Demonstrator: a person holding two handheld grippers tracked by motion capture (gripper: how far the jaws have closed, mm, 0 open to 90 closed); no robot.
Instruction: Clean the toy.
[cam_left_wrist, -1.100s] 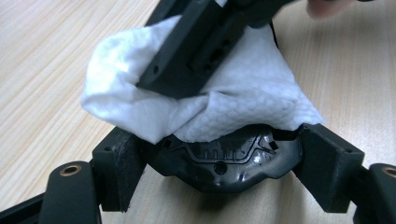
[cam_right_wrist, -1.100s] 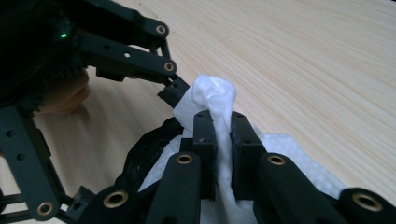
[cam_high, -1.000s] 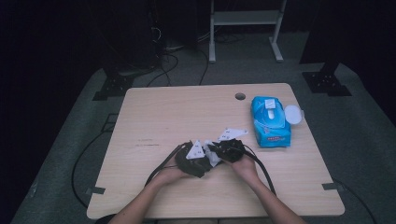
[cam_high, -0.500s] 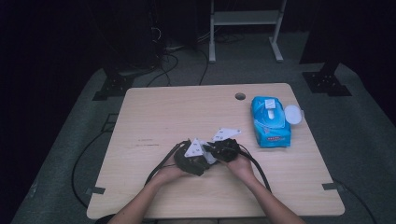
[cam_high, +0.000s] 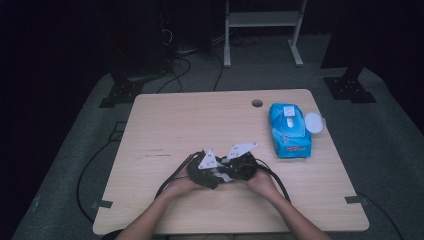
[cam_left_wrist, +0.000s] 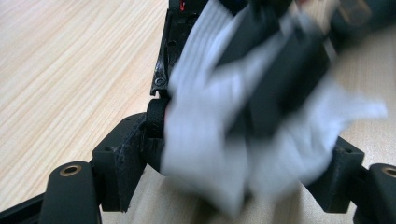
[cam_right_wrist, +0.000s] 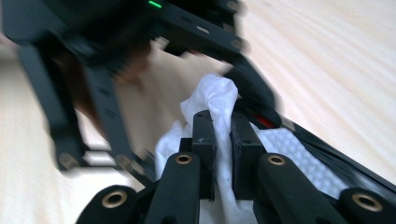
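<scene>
Two grippers meet near your counter's (cam_high: 165, 120) front edge: your right gripper (cam_right_wrist: 223, 140) clenches one white wipe (cam_right_wrist: 212, 100), your left gripper (cam_left_wrist: 243, 154) holds the same wipe. One blue wipe pack (cam_high: 289, 131) lies well apart, far right; bare counter spreads left.

The crumpled white textured paper wipe (cam_right_wrist: 212, 100) I'm holding is bunched into a soft ridge at the centre of my right gripper view, with a flatter dimpled part spreading to the lower right. In my left gripper view the wipe (cam_left_wrist: 205, 149) fills the middle, blurred, draped in loose folds above the pale wooden tabletop.
</scene>
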